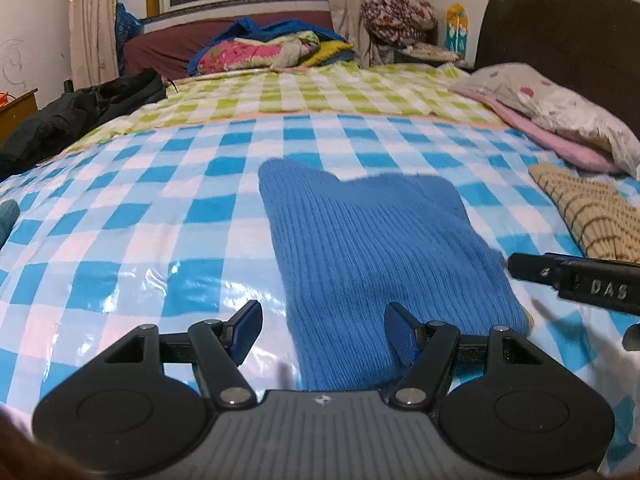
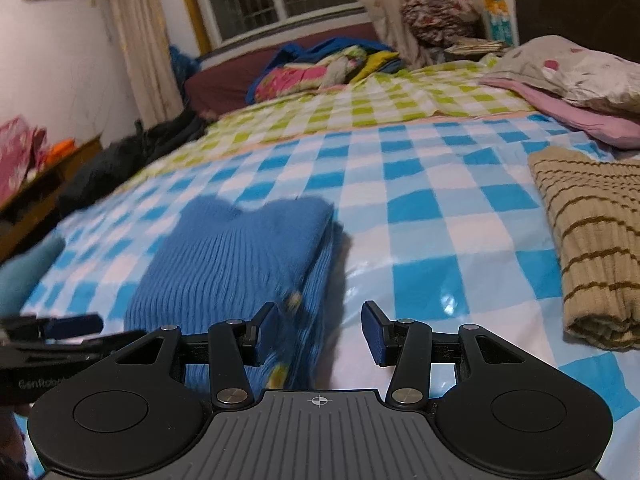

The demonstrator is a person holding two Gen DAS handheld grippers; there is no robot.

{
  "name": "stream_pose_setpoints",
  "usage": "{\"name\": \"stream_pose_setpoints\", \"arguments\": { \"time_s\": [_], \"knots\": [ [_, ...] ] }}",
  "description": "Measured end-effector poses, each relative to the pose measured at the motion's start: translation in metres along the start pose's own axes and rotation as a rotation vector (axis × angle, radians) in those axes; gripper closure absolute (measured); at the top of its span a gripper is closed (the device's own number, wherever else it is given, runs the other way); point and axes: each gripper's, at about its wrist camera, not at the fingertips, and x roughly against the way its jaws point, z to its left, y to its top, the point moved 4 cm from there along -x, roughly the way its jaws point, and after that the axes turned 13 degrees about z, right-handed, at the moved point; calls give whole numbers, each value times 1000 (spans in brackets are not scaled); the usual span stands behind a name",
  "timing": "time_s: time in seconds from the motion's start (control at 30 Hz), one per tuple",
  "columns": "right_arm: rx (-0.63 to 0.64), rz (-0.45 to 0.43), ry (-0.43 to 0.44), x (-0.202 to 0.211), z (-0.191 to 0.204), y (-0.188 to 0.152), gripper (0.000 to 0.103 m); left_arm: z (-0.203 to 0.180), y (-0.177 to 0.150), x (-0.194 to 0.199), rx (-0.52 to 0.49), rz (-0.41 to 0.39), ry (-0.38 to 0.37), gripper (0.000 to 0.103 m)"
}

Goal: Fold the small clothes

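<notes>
Tongs of the left hand [image 1: 322, 330] stood apart with nothing clamped, the near left edge of a folded blue ribbed knit garment [image 1: 376, 248] lying on the bed under and between their blue pads. Right-hand tongs [image 2: 318, 334] were apart too and held nothing, poised at the garment's near right edge, where stacked folded layers showed. The garment lay flat on a glossy blue-and-white checked plastic sheet [image 1: 132, 240] covering the near half of the bed. Off to the right, apart from it, sat a folded tan knit with brown stripes [image 2: 592, 248]. Farther back the cover turned to green-and-white check [image 1: 320, 96], with a dark jacket [image 1: 80, 116] at its left edge, pillows on a pink cloth [image 1: 560, 116] at the right, and a heap of bright bedding [image 1: 272, 50] under the window.
</notes>
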Motion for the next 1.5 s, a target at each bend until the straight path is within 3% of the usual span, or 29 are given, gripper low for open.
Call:
{"name": "stream_pose_setpoints", "arguments": {
  "time_s": [0.23,0.4,0.57,0.7,1.1,1.5],
  "knots": [
    [-97,-33,36,-18,-3,36,57,5,27,-15,1,-34,-11,30],
    [-33,-23,-14,-49,10,54,58,5,46,-39,-2,-26,-2,30],
    [-59,29,-50,-77,-3,48,55,7,46,-54,6,-14,-11,21],
    [-72,27,-46,-78,-6,47,54,9,47,-59,26,-8,-18,15],
    [-11,-37,-74,-59,3,47,54,3,46,-47,12,-4,30,15],
    [105,-63,-71,-34,24,35,52,-7,39,-32,-21,-5,140,6]
  ]
}}
